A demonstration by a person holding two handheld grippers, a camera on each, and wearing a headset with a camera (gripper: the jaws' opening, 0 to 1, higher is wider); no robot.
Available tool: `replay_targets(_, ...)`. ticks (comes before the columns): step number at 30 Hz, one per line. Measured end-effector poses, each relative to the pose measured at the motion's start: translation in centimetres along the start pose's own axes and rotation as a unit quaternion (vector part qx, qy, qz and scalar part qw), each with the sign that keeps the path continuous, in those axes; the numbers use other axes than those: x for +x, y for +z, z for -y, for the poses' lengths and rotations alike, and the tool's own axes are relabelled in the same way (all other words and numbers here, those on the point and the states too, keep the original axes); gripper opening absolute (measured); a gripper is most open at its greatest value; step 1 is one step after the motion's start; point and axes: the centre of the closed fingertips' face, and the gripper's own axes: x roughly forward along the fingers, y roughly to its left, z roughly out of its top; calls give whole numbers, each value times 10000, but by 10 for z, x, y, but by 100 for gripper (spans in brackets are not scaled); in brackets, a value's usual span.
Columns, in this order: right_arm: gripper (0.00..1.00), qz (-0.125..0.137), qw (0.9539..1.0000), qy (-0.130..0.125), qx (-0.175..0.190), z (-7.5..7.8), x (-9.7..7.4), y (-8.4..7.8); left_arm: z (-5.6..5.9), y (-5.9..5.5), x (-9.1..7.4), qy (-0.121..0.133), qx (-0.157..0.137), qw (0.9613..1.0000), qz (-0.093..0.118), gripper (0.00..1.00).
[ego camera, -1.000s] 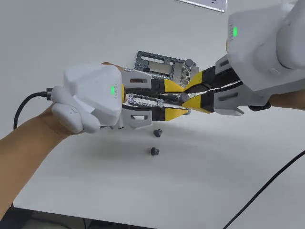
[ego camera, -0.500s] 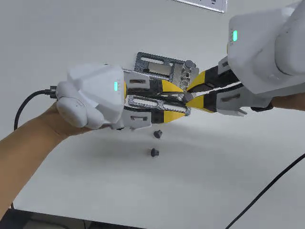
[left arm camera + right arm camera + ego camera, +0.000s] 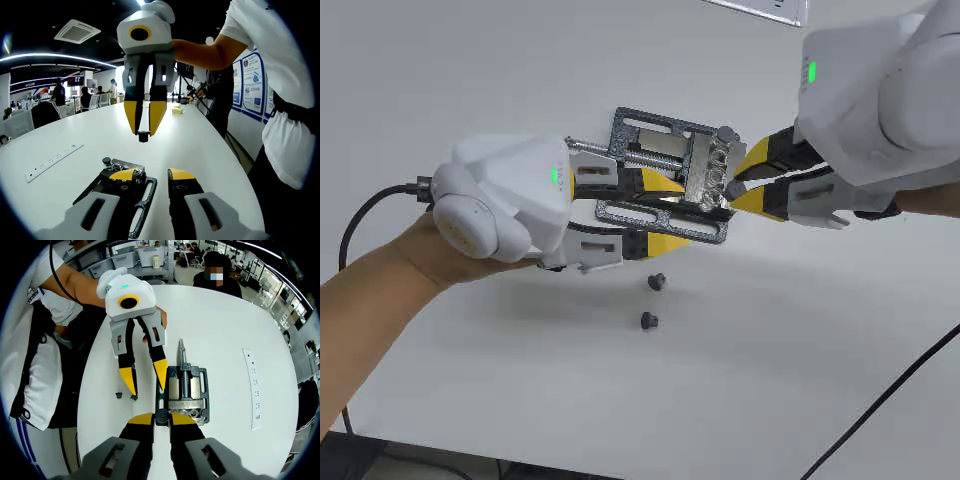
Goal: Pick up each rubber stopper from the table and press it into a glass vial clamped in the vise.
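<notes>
The vise [image 3: 650,130] lies flat on the white table [image 3: 520,80], and a small cluster of vials [image 3: 712,178] stands clamped in its mouth. The capped vial [image 3: 724,135] at the far end of the cluster already carries a dark plug. The rest look open-topped to me, but they are too small to count.

My right claw [image 3: 738,190] is clenched on a stopper [image 3: 143,136], pinched between the yellow tips. In the left gripper view it hangs in the air above the vial end of the vise, clear of the glass.

My left claw [image 3: 688,218] is released, jaws spread. One jaw reaches over the vise body and the other runs along its near side. I cannot tell whether either touches the metal.

Two loose stoppers [image 3: 657,282] lie on the table between the vise and the near edge, close together but apart.

A power strip [image 3: 254,390] lies on the table well beyond the vise. A black cable [image 3: 365,225] runs from the left gripper off the near edge.

Around the table is an open office with ceiling light strips, people seated at desks and posters [image 3: 255,75] on a wall.
</notes>
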Motion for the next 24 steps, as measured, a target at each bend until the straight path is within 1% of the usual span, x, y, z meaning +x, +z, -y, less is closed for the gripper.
replay_targets(7, 11, -248, 9996, -129, -48, 12, 8, -10, -4, -6, -4, 32, -138, 9999, -40, 23)
replay_targets(17, 11, -394, 9989, -258, 64, 34, 21, -17, -6, -15, -9, 44, -231, 9997, -52, 24)
replay_targets(24, 11, -512, 9980, -329, 187, 45, 31, -22, -8, -19, -14, 77, -258, 9996, -52, 24)
